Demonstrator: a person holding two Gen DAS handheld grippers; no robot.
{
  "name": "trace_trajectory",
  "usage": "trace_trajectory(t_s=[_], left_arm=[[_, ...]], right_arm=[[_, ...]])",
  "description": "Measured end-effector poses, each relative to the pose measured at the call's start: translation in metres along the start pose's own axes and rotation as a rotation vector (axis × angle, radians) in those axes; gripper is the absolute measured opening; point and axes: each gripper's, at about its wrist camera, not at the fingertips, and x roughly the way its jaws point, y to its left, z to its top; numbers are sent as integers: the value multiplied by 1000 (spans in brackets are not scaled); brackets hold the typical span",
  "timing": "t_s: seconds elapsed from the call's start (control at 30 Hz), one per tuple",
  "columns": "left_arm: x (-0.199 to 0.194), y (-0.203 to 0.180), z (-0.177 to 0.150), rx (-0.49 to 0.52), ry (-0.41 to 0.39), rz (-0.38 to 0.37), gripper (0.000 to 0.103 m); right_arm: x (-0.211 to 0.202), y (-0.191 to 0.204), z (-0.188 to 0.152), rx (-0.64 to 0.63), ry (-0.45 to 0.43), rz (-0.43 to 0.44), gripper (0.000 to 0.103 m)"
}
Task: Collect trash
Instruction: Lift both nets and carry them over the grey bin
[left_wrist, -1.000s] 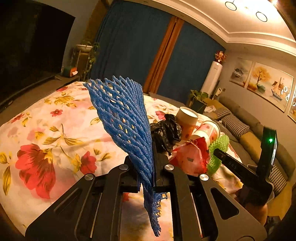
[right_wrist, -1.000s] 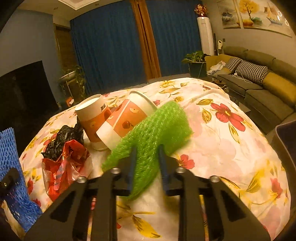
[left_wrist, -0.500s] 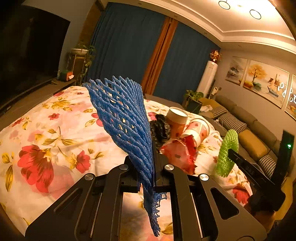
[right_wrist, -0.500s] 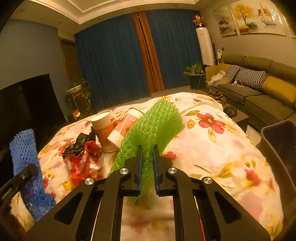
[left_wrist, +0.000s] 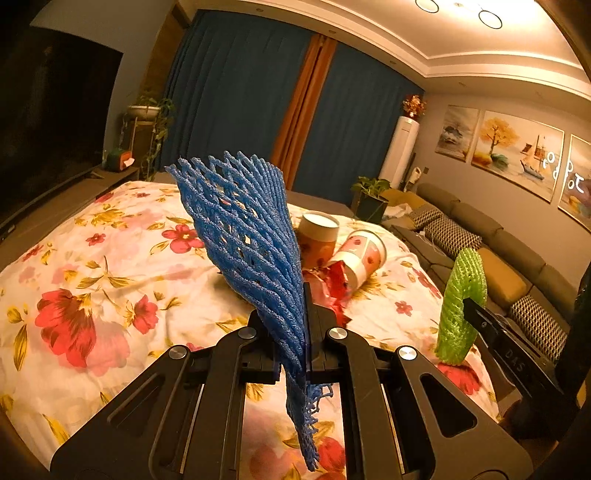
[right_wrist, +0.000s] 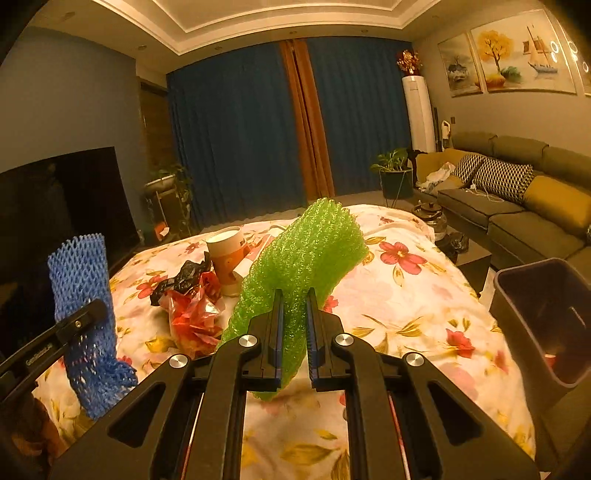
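My left gripper (left_wrist: 306, 291) is shut on a blue foam net (left_wrist: 240, 229), which stands up in front of the camera above the floral cloth. My right gripper (right_wrist: 294, 295) is shut on a green foam net (right_wrist: 306, 254), held clear of the cloth; the net fills the narrow gap between its pads. Each view shows the other hand's load: the green net (left_wrist: 461, 295) at the right, the blue net (right_wrist: 81, 269) at the left. Left on the cloth are an upright paper cup (right_wrist: 227, 258), a tipped cup (left_wrist: 364, 258), a red wrapper (right_wrist: 192, 314) and a black bag (right_wrist: 181, 277).
A dark waste bin (right_wrist: 543, 317) stands open off the right edge of the flower-patterned surface (right_wrist: 406, 295). A sofa (right_wrist: 517, 206) runs along the right wall, a television (right_wrist: 55, 206) stands at the left, and a potted plant (right_wrist: 395, 173) is near the curtains.
Both hands rose and drew back from the trash pile with their nets. The green net came up off the cloth beside the cups. The bin came into the right wrist view.
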Motion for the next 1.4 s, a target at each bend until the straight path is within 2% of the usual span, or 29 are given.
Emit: trace_trajectory(t_s=[0.47, 0.93, 1.2, 1.4], left_arm=[[-4, -27, -2, 44, -1, -22, 7], [10, -71, -2, 109, 7, -56, 7], [21, -108, -6, 154, 21, -108, 7], [32, -151, -11, 211, 29, -190, 7]], right_arm=[[-32, -13, 3, -25, -38, -13, 11], [-52, -55, 9, -2, -74, -68, 11], [-67, -91, 13, 23, -98, -126, 11], [-83, -124, 17, 41, -128, -207, 11]])
